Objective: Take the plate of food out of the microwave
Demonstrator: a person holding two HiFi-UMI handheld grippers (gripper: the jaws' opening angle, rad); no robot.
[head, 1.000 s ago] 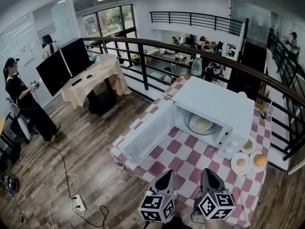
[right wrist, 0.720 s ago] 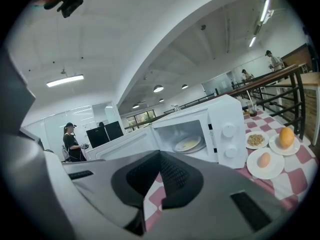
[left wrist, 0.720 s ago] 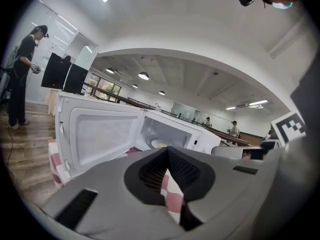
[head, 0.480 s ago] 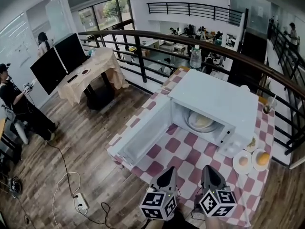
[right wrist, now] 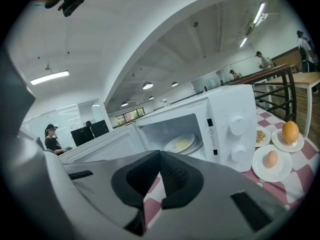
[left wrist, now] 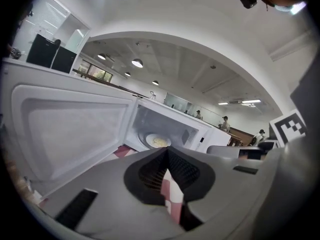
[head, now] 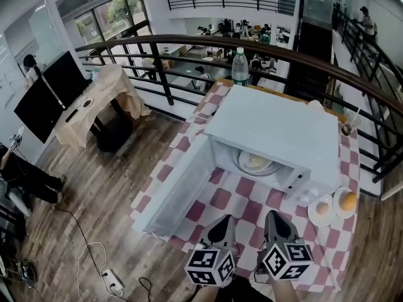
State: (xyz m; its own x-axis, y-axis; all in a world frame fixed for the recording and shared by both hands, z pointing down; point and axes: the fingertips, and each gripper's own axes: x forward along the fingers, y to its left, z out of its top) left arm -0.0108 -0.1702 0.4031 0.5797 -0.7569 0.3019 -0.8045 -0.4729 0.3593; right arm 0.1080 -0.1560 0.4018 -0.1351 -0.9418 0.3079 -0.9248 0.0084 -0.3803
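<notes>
1. Sitting inside the open microwave (head: 272, 126), the plate of food (head: 255, 162) lies straight ahead of both your claws and well apart from them.
2. It is a round white plate with a pale yellowish heap in its middle. It rests flat on the oven floor, with nothing touching it.
3. Your left claw (head: 220, 221) has its jaw tips brought together and holds nothing. Only the red-and-white checked cloth of the surface (head: 221, 198) shows through the gap behind the tips.
4. Your right claw (head: 273, 218) is just beside the left one, also closed tip to tip and empty.
5. The microwave door (head: 178, 190) hangs wide open, ahead of your left claw and off to its left.
6. Ahead and to the right of your right claw, just beside the microwave's knob side, are two small white plates. One carries an egg (head: 322, 209) and the other an orange fruit (head: 347, 201).
</notes>
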